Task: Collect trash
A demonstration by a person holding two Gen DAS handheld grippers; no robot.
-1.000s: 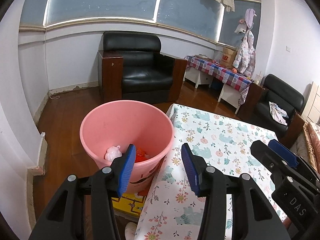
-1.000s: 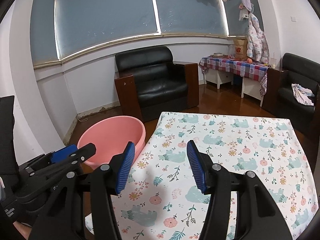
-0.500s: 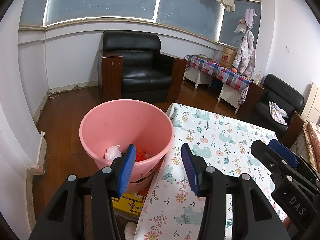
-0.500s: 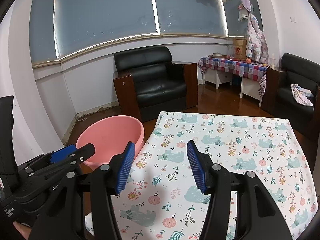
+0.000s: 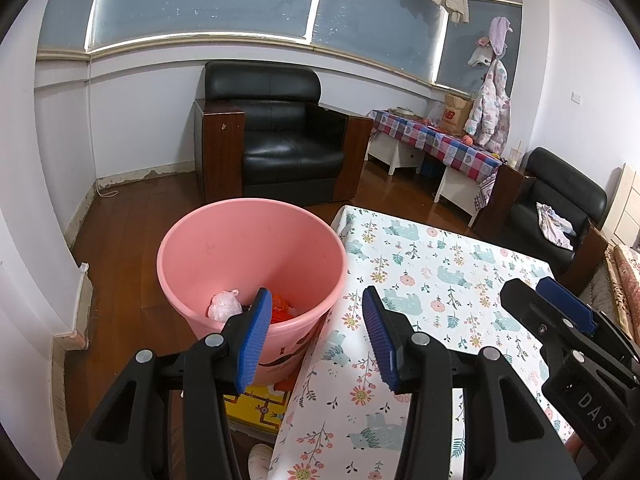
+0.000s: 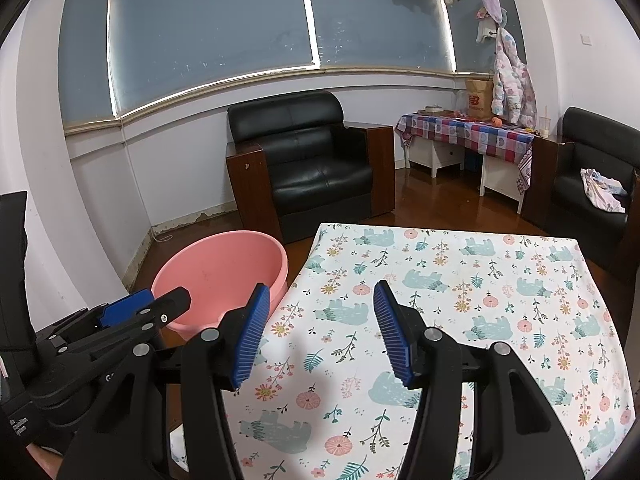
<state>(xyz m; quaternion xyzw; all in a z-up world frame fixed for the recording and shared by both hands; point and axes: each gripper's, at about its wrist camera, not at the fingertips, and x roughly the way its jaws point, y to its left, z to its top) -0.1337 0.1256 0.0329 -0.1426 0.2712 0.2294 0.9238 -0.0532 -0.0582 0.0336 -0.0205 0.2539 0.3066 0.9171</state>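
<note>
The left gripper (image 5: 316, 336) hovers with its blue pads spread apart and nothing between them, over the gap between the pink bucket (image 5: 224, 248) and the table with the floral tablecloth (image 5: 432, 276). Inside the bucket, at six o'clock of its floor, lie a crumpled white wad (image 5: 225, 305) and orange trash (image 5: 281, 308). The right gripper (image 6: 318, 330) is likewise released and empty above the cloth, the bucket at its ten o'clock.

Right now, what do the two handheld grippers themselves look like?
Both are black plastic clamp-style frames with silver rivets. The left gripper and right gripper each carry two fingers faced with ribbed blue pads. The right one's body shows white lettering "DAS" in the left wrist view.
</note>
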